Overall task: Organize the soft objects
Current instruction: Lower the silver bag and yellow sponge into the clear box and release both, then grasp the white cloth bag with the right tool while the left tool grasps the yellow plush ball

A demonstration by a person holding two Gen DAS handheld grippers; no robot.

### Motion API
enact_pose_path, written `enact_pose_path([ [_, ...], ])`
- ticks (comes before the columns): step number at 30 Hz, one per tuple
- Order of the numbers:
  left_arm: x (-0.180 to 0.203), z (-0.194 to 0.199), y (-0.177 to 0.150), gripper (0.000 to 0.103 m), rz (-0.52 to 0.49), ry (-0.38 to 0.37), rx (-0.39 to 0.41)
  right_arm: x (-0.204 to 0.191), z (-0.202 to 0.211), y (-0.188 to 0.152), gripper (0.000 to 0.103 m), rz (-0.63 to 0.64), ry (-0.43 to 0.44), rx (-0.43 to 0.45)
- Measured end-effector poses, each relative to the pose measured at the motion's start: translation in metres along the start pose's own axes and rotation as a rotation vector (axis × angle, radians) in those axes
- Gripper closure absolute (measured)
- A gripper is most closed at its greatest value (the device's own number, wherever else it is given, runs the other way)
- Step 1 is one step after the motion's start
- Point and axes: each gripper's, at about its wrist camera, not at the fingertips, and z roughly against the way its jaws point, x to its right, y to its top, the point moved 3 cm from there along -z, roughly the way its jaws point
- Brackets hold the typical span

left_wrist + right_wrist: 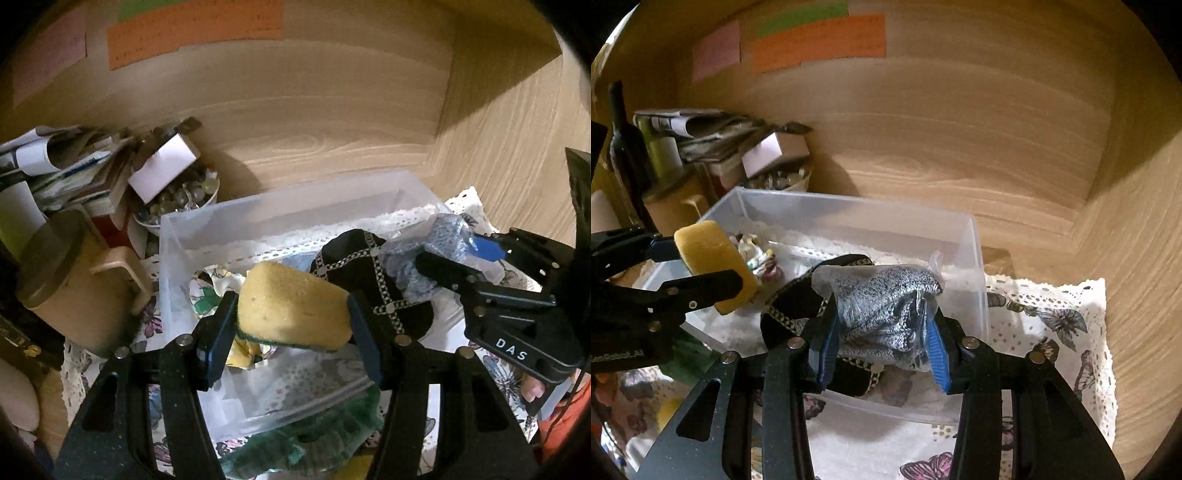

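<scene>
My left gripper [291, 325] is shut on a yellow sponge [295, 308] with a green underside and holds it above the clear plastic bin [207, 229]. My right gripper [882, 350] is shut on a grey knit cloth in a clear bag [882, 310], over the bin's near right part [975, 258]. The sponge [709, 254] and the left gripper [701, 266] show at the left of the right wrist view. The bagged cloth [432, 251] shows at the right of the left wrist view. A black cloth with chain trim [365, 273] and a floral cloth [210, 288] lie in the bin.
The bin stands on a lace butterfly tablecloth [1052, 321] inside a wooden alcove. A tan lidded jug [74, 288], a bowl of glass beads [184, 195], stacked papers and boxes [74, 162] and a dark bottle [624, 147] crowd the left. Green fabric [325, 432] lies before the bin.
</scene>
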Motion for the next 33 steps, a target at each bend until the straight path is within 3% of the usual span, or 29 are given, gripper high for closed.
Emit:
enact_pose_path([
  [3, -0.001, 0.004, -0.001, 0.038, 0.005, 0.002, 0.011, 0.001, 0.001, 0.000, 0.058, 0.000, -0.027, -0.001],
  [5, -0.001, 0.009, -0.002, 0.033, 0.009, 0.006, 0.026, 0.002, 0.002, 0.000, 0.044, 0.002, -0.039, 0.002],
  [7, -0.001, 0.016, -0.001, 0.026, 0.011, 0.012, 0.046, 0.002, 0.006, 0.001, 0.037, 0.002, -0.047, 0.018],
  [11, -0.004, 0.036, -0.001, 0.016, 0.010, 0.027, 0.091, 0.001, 0.022, 0.004, 0.034, 0.014, -0.064, 0.057],
  [13, -0.006, 0.049, -0.003, 0.007, 0.013, 0.032, 0.125, 0.000, 0.034, 0.005, 0.023, 0.016, -0.063, 0.087],
  [15, -0.007, 0.063, -0.007, 0.001, 0.018, 0.048, 0.154, -0.003, 0.049, 0.006, 0.021, 0.021, -0.060, 0.123],
  [24, -0.016, 0.098, -0.043, 0.001, 0.050, 0.051, 0.155, -0.029, 0.101, -0.010, 0.015, 0.031, 0.037, 0.209],
  [29, -0.018, 0.105, -0.075, 0.000, 0.064, 0.075, 0.137, -0.050, 0.110, -0.033, 0.015, 0.043, 0.092, 0.189],
  [33, -0.020, 0.103, -0.101, 0.000, 0.076, 0.078, 0.094, -0.068, 0.106, -0.057, 0.015, 0.033, 0.165, 0.125],
])
